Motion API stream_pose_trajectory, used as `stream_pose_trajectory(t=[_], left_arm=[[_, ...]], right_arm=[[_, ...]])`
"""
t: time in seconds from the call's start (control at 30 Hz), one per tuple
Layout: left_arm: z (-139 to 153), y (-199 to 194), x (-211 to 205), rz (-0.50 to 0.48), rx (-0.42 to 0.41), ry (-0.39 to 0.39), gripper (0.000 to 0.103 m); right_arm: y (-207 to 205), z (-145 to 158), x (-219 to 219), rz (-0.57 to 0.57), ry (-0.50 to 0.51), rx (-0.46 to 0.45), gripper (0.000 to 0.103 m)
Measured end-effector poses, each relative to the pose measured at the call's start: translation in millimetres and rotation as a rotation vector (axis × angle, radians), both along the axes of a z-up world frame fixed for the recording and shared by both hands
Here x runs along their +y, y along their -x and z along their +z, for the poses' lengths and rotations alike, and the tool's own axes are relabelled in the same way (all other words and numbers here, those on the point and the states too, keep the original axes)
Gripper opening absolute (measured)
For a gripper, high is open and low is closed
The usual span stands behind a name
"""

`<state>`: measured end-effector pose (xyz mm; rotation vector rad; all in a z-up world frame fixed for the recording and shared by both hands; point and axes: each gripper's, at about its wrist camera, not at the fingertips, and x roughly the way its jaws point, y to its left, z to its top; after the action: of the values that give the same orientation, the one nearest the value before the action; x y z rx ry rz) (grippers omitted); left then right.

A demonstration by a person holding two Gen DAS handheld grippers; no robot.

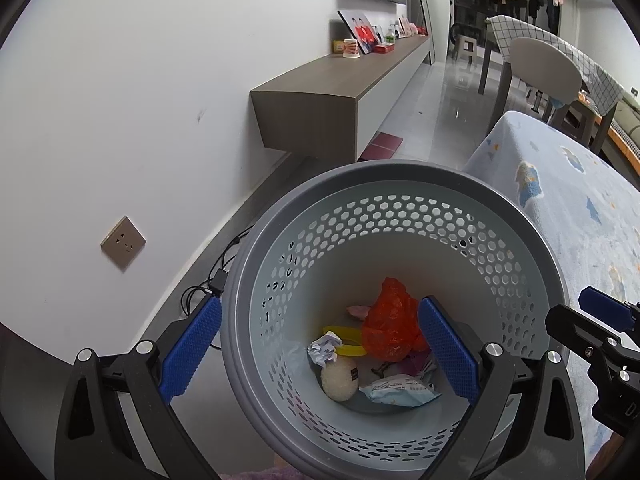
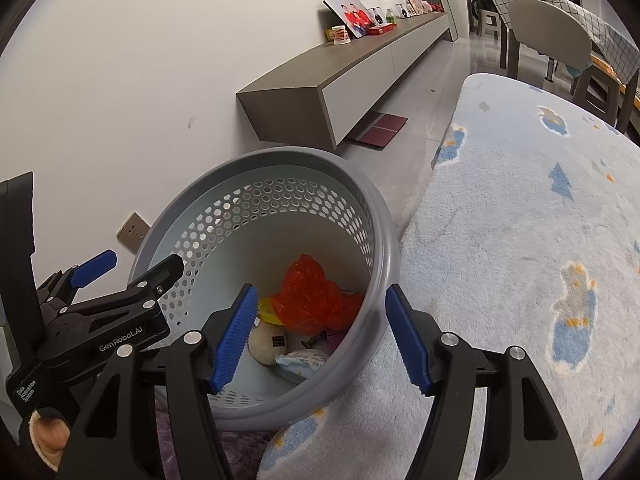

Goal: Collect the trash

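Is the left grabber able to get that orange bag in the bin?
Probably yes. The left gripper hangs open right over the bin, and the orange bag lies on top of the other trash with nothing covering it. It would only need to reach deep inside.

A plain white wall (image 1: 140, 100) ran back with a socket plate (image 1: 123, 242) low on it, a long floating wood-topped cabinet (image 2: 340, 76) carried framed photos (image 2: 352, 14), pale glossy floor tiles (image 1: 444, 92) gleamed, and a fluffy light-blue rug (image 2: 520, 220) spread before a chair (image 1: 544, 68).
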<state>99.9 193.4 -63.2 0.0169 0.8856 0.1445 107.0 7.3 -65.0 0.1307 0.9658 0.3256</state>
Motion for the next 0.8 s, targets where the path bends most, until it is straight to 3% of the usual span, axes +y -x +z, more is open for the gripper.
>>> stream_pose_trajectory(t=[0.8], left_arm=[[2.3,2.9,1.4,0.017,-0.012,-0.008,0.097]], right_arm=[[5.8,6.3,2.8,0.005,0.015,-0.022,0.064]])
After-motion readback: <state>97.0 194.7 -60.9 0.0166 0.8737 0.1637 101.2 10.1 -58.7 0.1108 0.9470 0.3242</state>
